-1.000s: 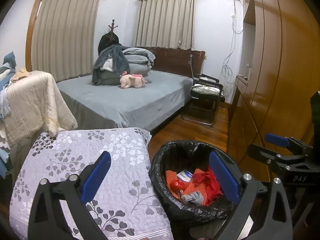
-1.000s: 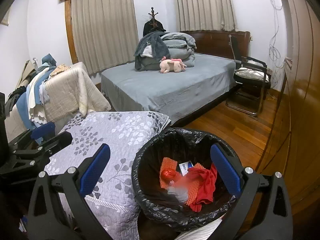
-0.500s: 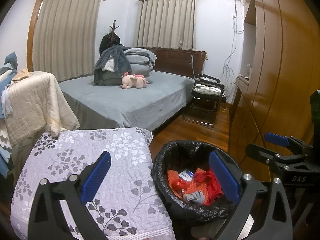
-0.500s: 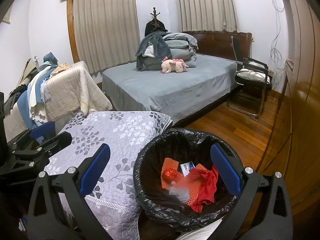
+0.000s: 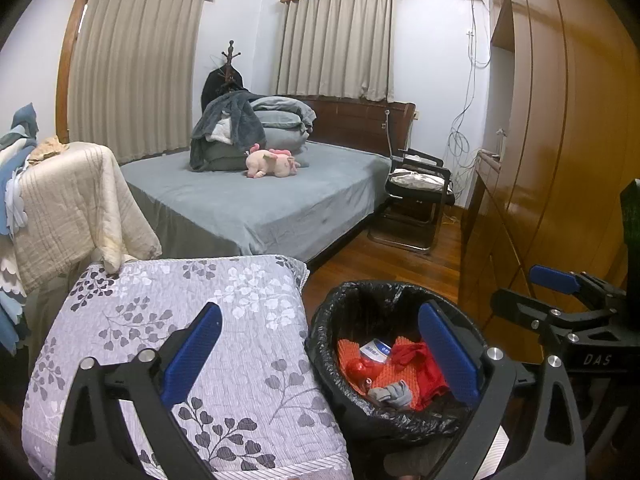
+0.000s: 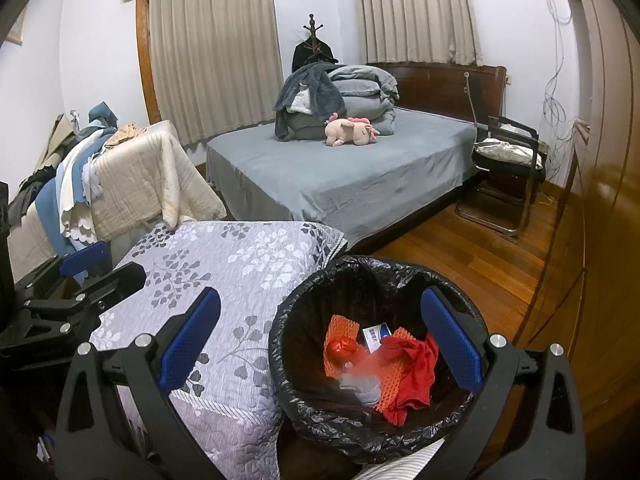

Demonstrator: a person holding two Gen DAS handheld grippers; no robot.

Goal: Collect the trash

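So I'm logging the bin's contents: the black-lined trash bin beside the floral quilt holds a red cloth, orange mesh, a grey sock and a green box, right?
Not quite: the box is white and blue, not green, as the right wrist view shows. The rest stands: the black-lined trash bin beside the floral quilt holds a red cloth, orange mesh and a grey sock.

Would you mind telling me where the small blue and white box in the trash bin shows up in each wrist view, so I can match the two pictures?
Left wrist: the blue and white box lies low and right of centre, inside the black-lined trash bin, near its far side.
Right wrist: the box lies low and just right of centre, atop the orange mesh.
Shared landmark: the pink plush toy on the bed.
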